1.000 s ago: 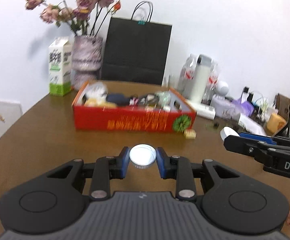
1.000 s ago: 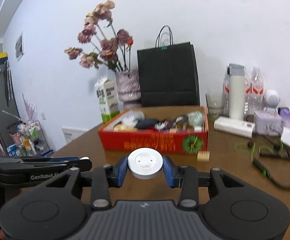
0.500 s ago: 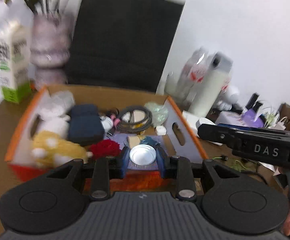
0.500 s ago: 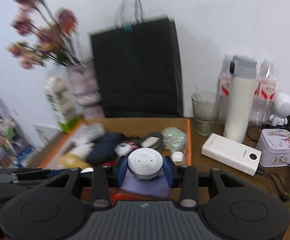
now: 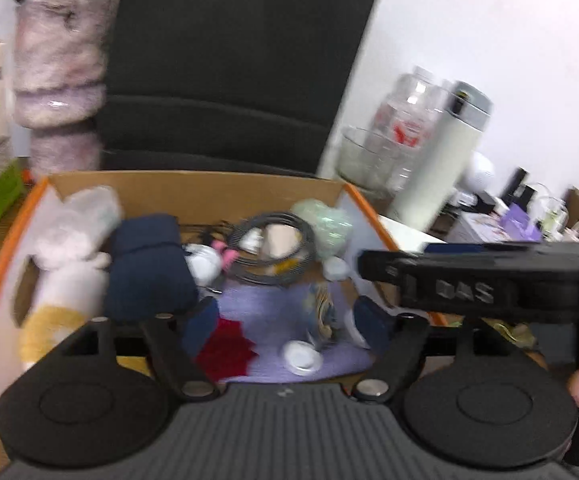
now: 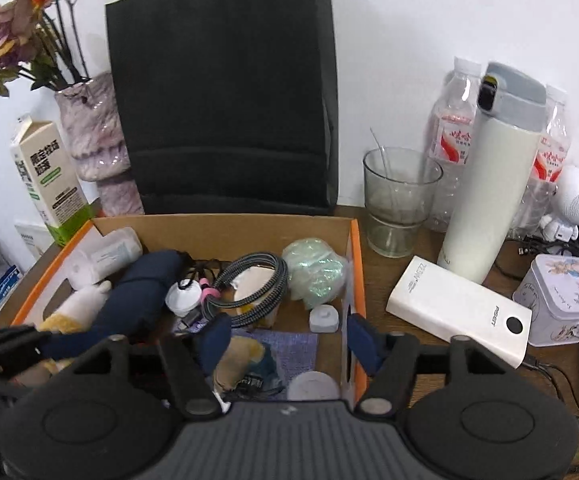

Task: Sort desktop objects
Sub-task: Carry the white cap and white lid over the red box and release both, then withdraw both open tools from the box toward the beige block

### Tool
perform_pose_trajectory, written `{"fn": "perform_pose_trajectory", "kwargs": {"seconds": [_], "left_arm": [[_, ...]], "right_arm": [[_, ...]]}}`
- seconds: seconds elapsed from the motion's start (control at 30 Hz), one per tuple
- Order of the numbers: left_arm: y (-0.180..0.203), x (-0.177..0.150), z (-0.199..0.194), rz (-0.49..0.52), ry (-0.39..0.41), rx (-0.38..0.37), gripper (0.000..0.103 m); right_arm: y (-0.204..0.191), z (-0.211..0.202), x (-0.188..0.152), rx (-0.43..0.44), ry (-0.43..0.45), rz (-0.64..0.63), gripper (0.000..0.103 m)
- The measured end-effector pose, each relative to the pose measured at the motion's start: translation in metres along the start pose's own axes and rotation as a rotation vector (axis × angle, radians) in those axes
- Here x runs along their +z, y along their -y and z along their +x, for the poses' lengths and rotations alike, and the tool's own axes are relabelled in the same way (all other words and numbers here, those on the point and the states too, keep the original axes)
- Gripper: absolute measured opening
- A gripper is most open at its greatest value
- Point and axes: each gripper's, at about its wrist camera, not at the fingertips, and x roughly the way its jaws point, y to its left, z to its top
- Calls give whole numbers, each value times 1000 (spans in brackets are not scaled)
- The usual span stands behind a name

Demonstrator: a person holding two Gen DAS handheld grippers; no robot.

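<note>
Both our claws now gape empty over the box (image 6: 355, 264). The left claw (image 5: 285, 320) has dropped its cap (image 5: 302, 357) inside; the right claw (image 6: 285, 338) its puck (image 6: 314, 386). Both items sorted.

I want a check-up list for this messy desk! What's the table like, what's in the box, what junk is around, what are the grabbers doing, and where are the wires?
Surface: brown wooden table.
Job's things: orange box holds a white cap, white puck, navy pouch, coiled cable, green wrap.
Clutter: power bank, thermos, glass, tin.
Grippers: left gripper and right gripper open over the box, holding nothing.
Cables: black leads behind the tin.
Surroundings: black bag, vase, carton, white wall.
</note>
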Motion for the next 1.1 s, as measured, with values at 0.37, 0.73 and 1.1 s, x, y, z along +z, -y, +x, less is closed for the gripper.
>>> {"fn": "perform_pose_trajectory", "kwargs": {"seconds": [0.37,0.73,1.1], "left_arm": [[-8,-53,-79,-2,95,291,100],[18,-192,-162,70,205,361,103],[32,-292,-203,52,225,255,103]], "right_arm": [[-9,-58,-49,109,10,6,85],[-41,-149,-190,110,146,-45,87],[-33,-200,-300,141,178,41,87]]}}
